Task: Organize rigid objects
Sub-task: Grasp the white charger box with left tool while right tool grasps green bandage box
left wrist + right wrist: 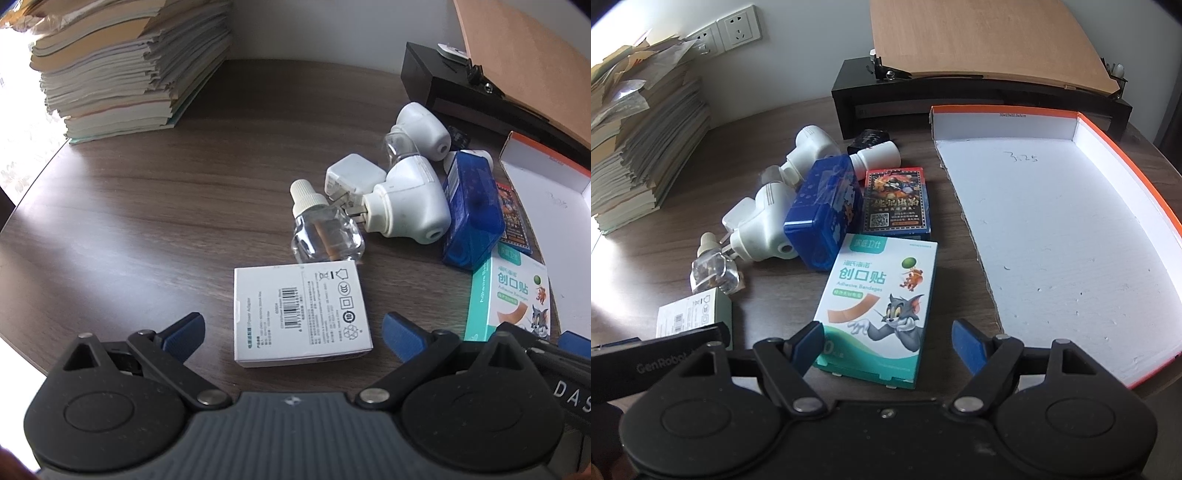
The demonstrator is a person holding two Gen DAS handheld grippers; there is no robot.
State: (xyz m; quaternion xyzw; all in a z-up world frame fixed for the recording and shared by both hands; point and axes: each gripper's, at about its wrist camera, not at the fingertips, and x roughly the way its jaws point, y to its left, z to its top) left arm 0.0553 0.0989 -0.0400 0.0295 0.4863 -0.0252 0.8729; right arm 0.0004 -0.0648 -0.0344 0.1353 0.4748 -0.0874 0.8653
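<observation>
— Between my left gripper's (291, 326) wide-spread fingers lies the white box (301, 314), flat on the table (129, 221). Take that first?

— I'd say so. Come down square, pinch its long sides, lift level.

— My right gripper (884, 347) is equally wide, empty, over the bandage box (877, 306).

— Then carry that to the tray (1052, 240) on your right; watch the blue case (823, 214) just ahead.

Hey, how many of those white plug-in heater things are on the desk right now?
2. One white plug-in heater lies beside the blue box, touching it; the other heater lies behind it, nearer the wall. Others may be hidden.
</observation>
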